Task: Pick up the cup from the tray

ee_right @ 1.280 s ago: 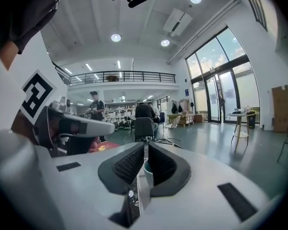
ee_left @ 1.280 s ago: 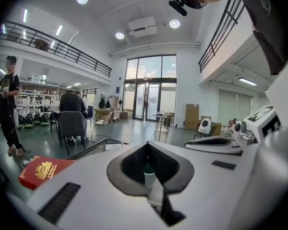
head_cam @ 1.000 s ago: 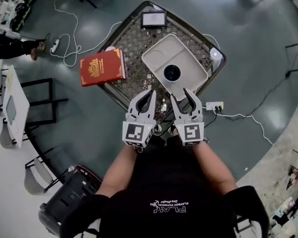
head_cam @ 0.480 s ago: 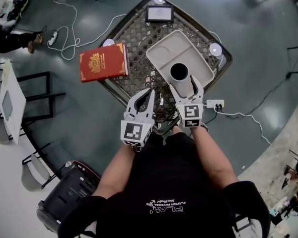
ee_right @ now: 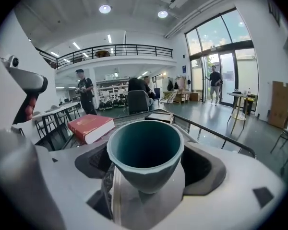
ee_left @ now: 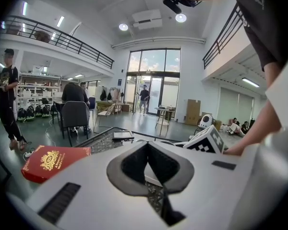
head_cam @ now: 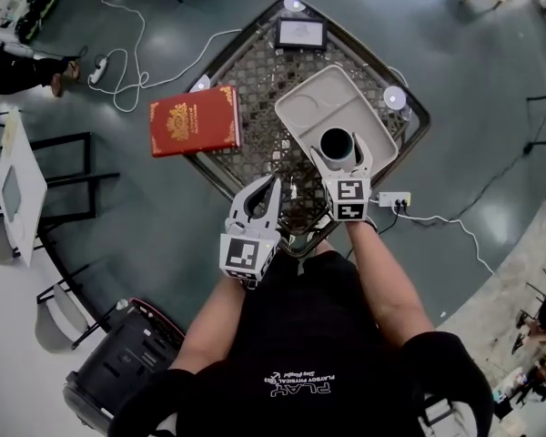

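A teal cup (head_cam: pixel 337 142) stands upright in the near part of a beige compartment tray (head_cam: pixel 309 107) on a metal mesh table (head_cam: pixel 255 71). My right gripper (head_cam: pixel 339 154) has its jaws on either side of the cup and they are opening. In the right gripper view the cup (ee_right: pixel 145 152) fills the space between the dark pads (ee_right: pixel 92 161), with a gap showing on each side. My left gripper (head_cam: pixel 271 182) hangs over the table's near edge, left of the tray. Its fingertips meet with nothing between them (ee_left: pixel 146 145).
A red book (head_cam: pixel 193 121) lies on the table's left corner, overhanging the edge. A dark tablet (head_cam: pixel 300 33) sits at the far corner. A power strip (head_cam: pixel 393 198) and cables lie on the floor to the right. People and chairs stand in the hall behind.
My right gripper has moved forward from the table's near edge to the cup, and its jaws have spread round it. The left gripper has stayed near the table's edge.
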Demonstrator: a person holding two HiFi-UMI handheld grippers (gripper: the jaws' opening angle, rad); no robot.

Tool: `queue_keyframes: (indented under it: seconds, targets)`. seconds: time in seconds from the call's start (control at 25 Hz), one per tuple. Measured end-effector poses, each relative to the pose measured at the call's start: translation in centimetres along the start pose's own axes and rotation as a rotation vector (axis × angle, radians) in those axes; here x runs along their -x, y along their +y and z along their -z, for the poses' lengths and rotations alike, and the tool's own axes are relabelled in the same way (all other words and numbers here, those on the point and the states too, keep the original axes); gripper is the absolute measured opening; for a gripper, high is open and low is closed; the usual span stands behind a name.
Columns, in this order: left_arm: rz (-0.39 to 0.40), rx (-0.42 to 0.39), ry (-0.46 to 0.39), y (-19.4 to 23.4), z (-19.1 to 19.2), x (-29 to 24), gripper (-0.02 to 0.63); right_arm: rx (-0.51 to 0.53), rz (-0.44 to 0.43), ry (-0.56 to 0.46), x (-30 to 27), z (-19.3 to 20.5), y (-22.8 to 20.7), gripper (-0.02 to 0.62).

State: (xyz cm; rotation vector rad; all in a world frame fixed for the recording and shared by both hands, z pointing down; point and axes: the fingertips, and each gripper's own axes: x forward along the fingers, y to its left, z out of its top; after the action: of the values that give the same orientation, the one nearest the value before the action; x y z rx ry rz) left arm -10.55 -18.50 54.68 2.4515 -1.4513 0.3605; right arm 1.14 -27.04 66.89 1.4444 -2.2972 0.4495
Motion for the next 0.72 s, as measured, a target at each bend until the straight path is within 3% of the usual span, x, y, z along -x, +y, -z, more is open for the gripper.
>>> queue_keyframes:
  seconds: [0.2, 0.48, 0.72]
  targets:
    - [-0.007, 0.003, 0.011, 0.6, 0.5, 0.4, 0.006, 0.054, -0.022, 0.014, -0.6, 0.5, 0.2, 0.419]
    - [0.003, -0.004, 0.013, 1.0, 0.4, 0.4, 0.006, 0.047, -0.015, 0.010, -0.6, 0.6, 0.1, 0.400]
    - [0.014, -0.010, 0.003, 1.2, 0.1, 0.3, 0.006, 0.053, 0.005, -0.036, 0.8, -1.6, 0.1, 0.399]
